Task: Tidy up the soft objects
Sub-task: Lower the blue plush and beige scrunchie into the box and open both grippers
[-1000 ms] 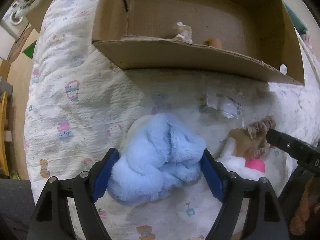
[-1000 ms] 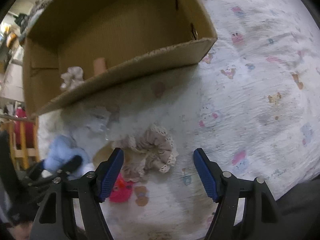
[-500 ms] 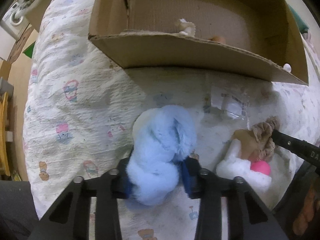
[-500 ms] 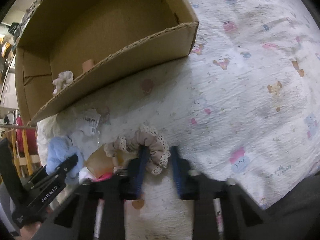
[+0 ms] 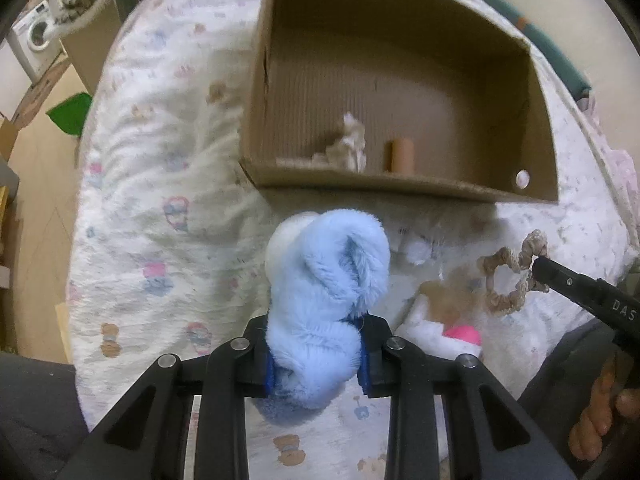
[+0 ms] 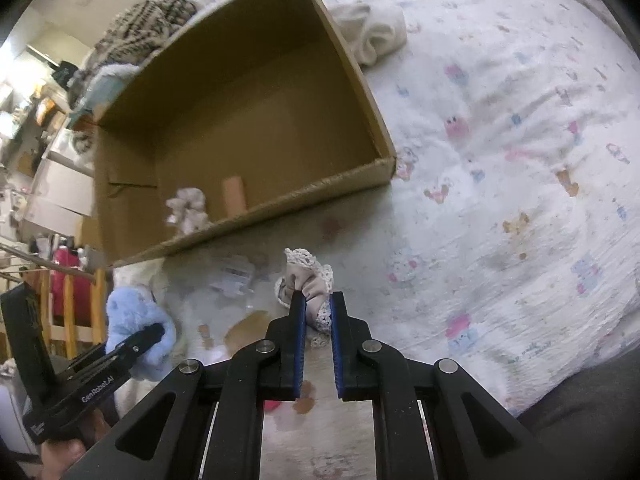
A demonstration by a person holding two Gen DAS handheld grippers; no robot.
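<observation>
- Two soft things are gripped at once: a fluffy light-blue plush (image 5: 326, 304) in the left tongs (image 5: 318, 364), and a beige lace-edged scrunchie (image 6: 306, 284) in the right tongs (image 6: 318, 344).
- Left tongs: the jaws have just been closing and now press the plush from both sides, so it bulges up and forward between the blue pads; it looks raised off the bed, in front of the box's near wall.
- Right tongs: the jaws stand nearly together, pinching one side of the scrunchie; in the left wrist view its loop hangs open from the black tip at the right, clear of the bedspread.
- Below and between the two tools, a white soft item with a bright pink spot (image 5: 460, 336) lies on the bed, beside a tan patch too blurred to name.
- A small clear packet with a printed label (image 6: 234, 276) lies on the bed near the box's front wall.
- Farther off, an open cardboard box (image 5: 400, 186) sits on the bed; inside, close to its near wall, are a pale crumpled fabric piece (image 5: 352, 146) and a small tan upright cylinder (image 5: 400, 156).
- Everything rests on a white bedspread (image 6: 500, 160) printed with small pastel figures; a rolled white cloth (image 6: 378, 34) lies beyond the box's far right corner.
- A person's fingers (image 5: 604, 420) show at the right edge of the left wrist view, holding the other tool.
</observation>
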